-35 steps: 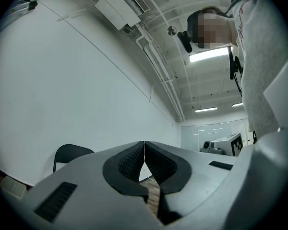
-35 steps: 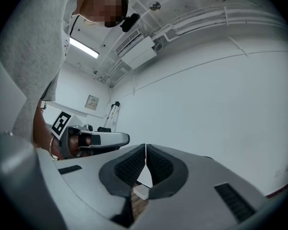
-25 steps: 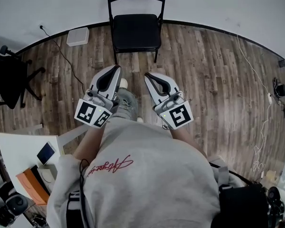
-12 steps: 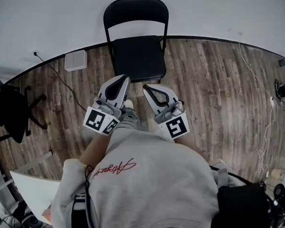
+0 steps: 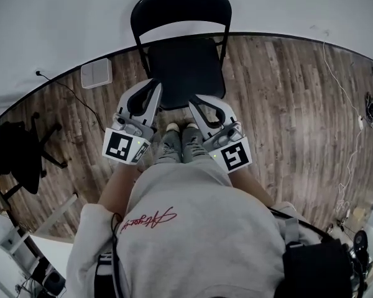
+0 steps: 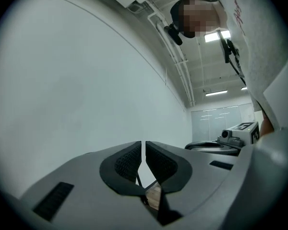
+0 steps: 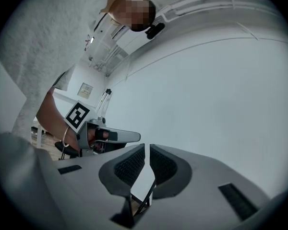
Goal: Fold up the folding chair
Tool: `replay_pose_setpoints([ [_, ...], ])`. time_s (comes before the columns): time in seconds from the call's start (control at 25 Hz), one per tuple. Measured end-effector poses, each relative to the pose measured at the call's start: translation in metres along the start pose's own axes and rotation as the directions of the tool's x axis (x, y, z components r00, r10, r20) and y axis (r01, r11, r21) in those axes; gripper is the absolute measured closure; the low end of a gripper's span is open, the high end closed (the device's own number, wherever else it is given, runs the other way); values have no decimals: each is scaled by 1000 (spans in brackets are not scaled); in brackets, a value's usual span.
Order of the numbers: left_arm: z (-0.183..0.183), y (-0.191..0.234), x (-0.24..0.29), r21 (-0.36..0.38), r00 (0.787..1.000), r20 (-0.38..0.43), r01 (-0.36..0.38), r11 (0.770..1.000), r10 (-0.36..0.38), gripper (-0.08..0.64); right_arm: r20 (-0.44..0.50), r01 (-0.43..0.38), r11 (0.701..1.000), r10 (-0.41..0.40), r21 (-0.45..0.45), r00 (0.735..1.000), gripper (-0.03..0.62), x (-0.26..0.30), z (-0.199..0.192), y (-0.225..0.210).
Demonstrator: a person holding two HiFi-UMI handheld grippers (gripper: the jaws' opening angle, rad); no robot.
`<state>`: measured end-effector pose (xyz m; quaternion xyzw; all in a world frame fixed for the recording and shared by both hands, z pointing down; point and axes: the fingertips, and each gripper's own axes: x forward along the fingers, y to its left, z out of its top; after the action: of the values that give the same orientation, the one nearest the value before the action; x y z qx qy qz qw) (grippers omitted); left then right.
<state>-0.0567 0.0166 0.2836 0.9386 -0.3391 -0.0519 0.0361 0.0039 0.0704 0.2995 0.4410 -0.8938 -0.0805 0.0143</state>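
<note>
Standing right up at the folding chair (image 5: 180, 61), the person holds both tools level and aimed at it, apparently to get within reach of the seat before folding begins. In the head view the chair sits at top centre, unfolded, its back against the pale wall (image 5: 62, 17). It has a thin black tubular frame, a flat, matte, squarish seat (image 5: 183, 73) and a rounded backrest (image 5: 180, 5) with an open gap below it. The left claw (image 5: 154, 84) overlaps the seat's lower left edge and the right claw (image 5: 193, 101) its lower right edge; whether either touches cannot be told from above. The floor (image 5: 286, 104) is streaky brown wood plank, and the person's shoes (image 5: 177, 129) are planted together just below the seat.

In the left gripper view, the left claw (image 6: 143, 146) is pressed nearly closed, with only a narrow slit between its ribbed dark pads, and it grips nothing. Smooth white wall fills the frame, and a sliver of floor and a dark bar show through the slit.

In the right gripper view, the right claw (image 7: 147, 150) is likewise drawn together on nothing. Thin dark bars, probably chair frame, show low in its gap. Both shells are smooth grey plastic, and neither claw has hold of the chair yet.
</note>
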Motion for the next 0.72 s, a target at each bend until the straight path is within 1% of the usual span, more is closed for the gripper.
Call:
replay_pose_setpoints([
  [0.08,-17,17,9,-21,998,-59,-30,999,29,541,-17,19,996,-18,88,1000,571,2,-18,-11],
  [0.12,-28,29,13,-42,995,-93,-47,998,43,533,-29,31,988,-27,149,999,555,2,-31,-16],
  [0.16,-39,42,17,-76,991,-126,-63,995,53,472,-43,44,974,-35,221,998,465,1,-47,-21],
  [0.2,-51,58,20,-123,986,-155,-79,989,60,376,-59,61,953,-45,296,997,406,0,-64,-25],
  [0.24,-65,76,23,-174,982,-179,-95,980,63,331,-76,84,925,-60,372,995,403,-2,-84,-29],
  [0.28,-81,96,24,-220,977,-203,-110,969,65,312,-93,119,883,-86,453,992,396,-7,-105,-32],
  [0.32,-99,117,24,-258,970,-234,-129,958,68,294,-110,165,823,-124,543,986,390,-14,-128,-34],
  [0.36,-118,139,25,-290,960,-272,-154,945,73,276,-131,214,741,-169,636,977,383,-22,-154,-37],
  [0.4,-138,162,27,-322,947,-311,-182,929,78,257,-157,259,644,-213,719,964,373,-32,-184,-39],
  [0.44,-157,183,31,-351,934,-347,-211,913,82,242,-190,300,544,-249,784,950,368,-42,-215,-40],
  [0.48,-176,203,36,-371,921,-381,-234,899,82,228,-229,335,452,-274,827,934,362,-53,-246,-39],
  [0.52,-194,220,41,-379,907,-414,-249,891,78,221,-270,367,375,-287,851,919,360,-62,-278,-35],
  [0.56,-212,236,48,-375,892,-447,-255,891,68,216,-309,395,313,-291,864,906,359,-70,-309,-31],
  [0.64,-245,263,64,-350,859,-510,-256,901,46,204,-383,447,207,-287,870,878,356,-82,-363,-19],
  [0.68,-258,274,70,-335,844,-535,-256,907,40,198,-419,473,160,-282,866,863,355,-86,-386,-12],
  [0.72,-269,283,76,-320,831,-556,-255,912,37,193,-455,500,123,-274,857,847,353,-90,-407,-4],
])
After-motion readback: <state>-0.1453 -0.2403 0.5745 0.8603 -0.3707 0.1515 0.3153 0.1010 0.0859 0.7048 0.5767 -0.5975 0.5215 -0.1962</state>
